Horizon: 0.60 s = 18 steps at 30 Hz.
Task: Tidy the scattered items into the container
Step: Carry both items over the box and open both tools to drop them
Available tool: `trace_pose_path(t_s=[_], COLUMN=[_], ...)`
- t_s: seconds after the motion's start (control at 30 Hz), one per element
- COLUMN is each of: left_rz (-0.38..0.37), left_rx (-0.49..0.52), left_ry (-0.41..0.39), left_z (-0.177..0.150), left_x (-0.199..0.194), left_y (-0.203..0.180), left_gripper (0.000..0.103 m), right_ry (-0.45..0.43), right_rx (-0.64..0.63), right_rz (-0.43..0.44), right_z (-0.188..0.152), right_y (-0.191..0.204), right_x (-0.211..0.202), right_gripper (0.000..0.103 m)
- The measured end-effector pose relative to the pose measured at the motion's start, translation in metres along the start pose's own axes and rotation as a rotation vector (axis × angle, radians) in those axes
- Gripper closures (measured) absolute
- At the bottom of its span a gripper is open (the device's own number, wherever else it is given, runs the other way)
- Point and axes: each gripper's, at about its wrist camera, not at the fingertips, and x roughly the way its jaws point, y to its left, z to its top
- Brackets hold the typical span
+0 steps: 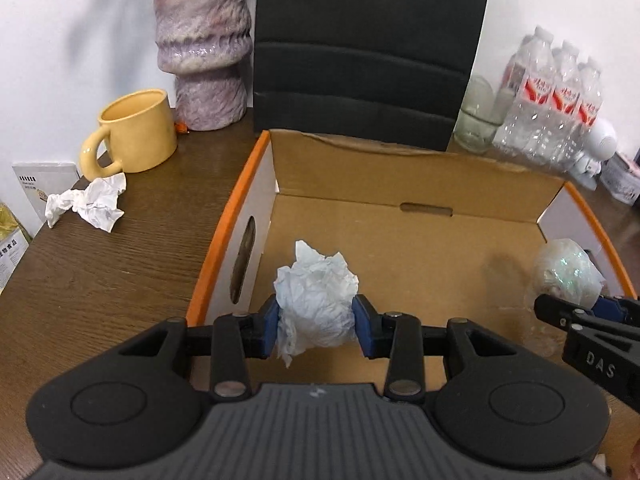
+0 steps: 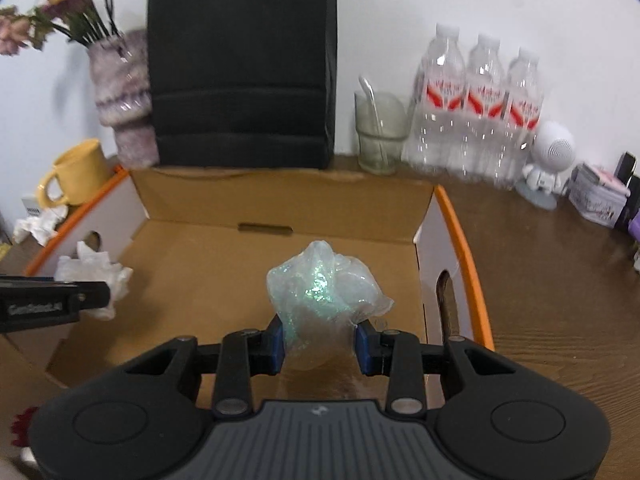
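Hanging over the open cardboard box [image 1: 400,264], the left claw [image 1: 316,320] pinches a crumpled tissue [image 1: 316,300] and the right claw [image 2: 320,340] a plastic wad [image 2: 320,284], poised for dropping; 1 paper ball [image 1: 92,202] waits on the worktop [image 1: 120,272].

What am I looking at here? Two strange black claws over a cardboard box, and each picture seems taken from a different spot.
These are hand-held grippers, one in each of a person's hands, each with a camera looking along its fingers. One view shows the left gripper squeezing a crumpled paper ball; the other shows the right gripper pinching a shiny plastic wad. Both hang over the open cardboard box. On the table another crumpled paper lies beside a yellow mug.
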Motion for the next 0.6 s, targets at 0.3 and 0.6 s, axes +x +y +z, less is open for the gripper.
trace_pose_path(t_s=[0.3,0.6], left_rz=[0.049,0.084], left_rx=[0.081,0.119], left_ry=[-0.023,-0.100], left_z=[-0.003,-0.005], left_x=[0.002,-0.017], left_y=[-0.019,-0.021], left_gripper=[0.031,0.000], right_ry=[0.085,0.073], right_rx=[0.044,0.039], right_rz=[-0.018,-0.012], right_z=[0.001,0.003], right_y=[0.001,0.010], right_x=[0.018,0.000], right_gripper=[0.050,0.014])
